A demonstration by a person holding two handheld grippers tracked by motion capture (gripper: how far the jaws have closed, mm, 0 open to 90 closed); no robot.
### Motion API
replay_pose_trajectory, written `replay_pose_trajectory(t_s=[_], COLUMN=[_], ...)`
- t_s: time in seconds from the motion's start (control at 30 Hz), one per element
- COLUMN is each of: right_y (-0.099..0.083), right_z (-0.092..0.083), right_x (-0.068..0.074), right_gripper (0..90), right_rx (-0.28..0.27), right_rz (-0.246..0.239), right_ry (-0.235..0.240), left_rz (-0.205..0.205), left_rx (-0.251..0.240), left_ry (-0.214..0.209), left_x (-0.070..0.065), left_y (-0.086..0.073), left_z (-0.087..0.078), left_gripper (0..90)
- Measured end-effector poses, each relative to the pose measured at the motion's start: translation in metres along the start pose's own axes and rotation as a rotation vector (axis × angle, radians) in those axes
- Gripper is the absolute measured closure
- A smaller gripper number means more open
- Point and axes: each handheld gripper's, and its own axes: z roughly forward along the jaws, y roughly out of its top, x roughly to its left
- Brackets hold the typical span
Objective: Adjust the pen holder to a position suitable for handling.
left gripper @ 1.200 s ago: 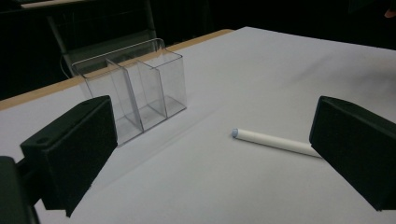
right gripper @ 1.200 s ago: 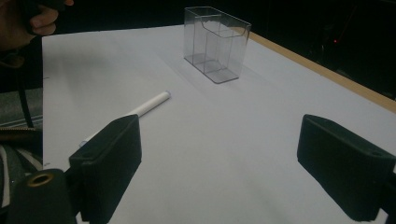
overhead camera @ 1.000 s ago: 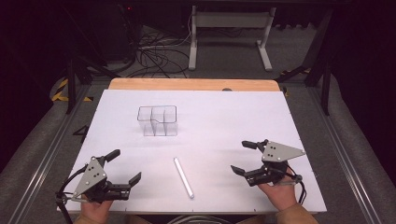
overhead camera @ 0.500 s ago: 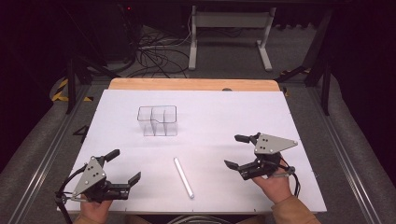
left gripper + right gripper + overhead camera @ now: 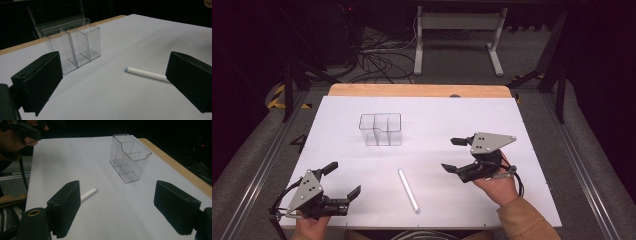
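**Two open hand-held grippers by the white stick**

The left hand-held gripper (image 5: pixel 344 181) sat low, jaws wide, holding nothing. The white stick (image 5: pixel 408 190) lay flat on the worktop (image 5: pixel 532 130). The right hand-held gripper (image 5: pixel 454 154) hovered beside it, its empty jaws just closing a little. The clear box (image 5: pixel 381 129) stood farther back.

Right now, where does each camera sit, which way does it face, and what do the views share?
High view: above the person's side, facing forward and down; left gripper and right gripper show.
Left gripper view: along its open jaws toward the clear organizer.
Right gripper view: along its open jaws, the left gripper's hand far off.
Shared: the organizer and white marker.
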Motion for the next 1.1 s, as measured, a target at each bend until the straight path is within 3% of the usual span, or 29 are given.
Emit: replay_pose_trajectory(t_s=[0.27,0.57,0.93,1.1], right_y=[0.017,0.03,0.039,0.041], right_z=[0.028,0.051,0.063,0.067], right_x=[-0.009,-0.014,-0.023,-0.025], right_gripper=[24.0,25.9,28.4,28.7], right_rx=[0.041,0.073,0.071,0.081], right_rz=[-0.026,-0.054,-0.037,-0.052], right_ry=[0.044,0.058,0.069,0.074], left_rz=[-0.01,-0.015,-0.03,-0.028], left_rx=[-0.002,-0.004,-0.005,-0.005], left_ry=[0.003,0.001,-0.001,-0.001], left_x=[0.001,0.002,0.004,0.004], left_y=[-0.001,-0.001,-0.002,-0.002], left_z=[-0.002,0.0,0.0,0.0], left_gripper=[1.7,2.0,2.3,2.3])
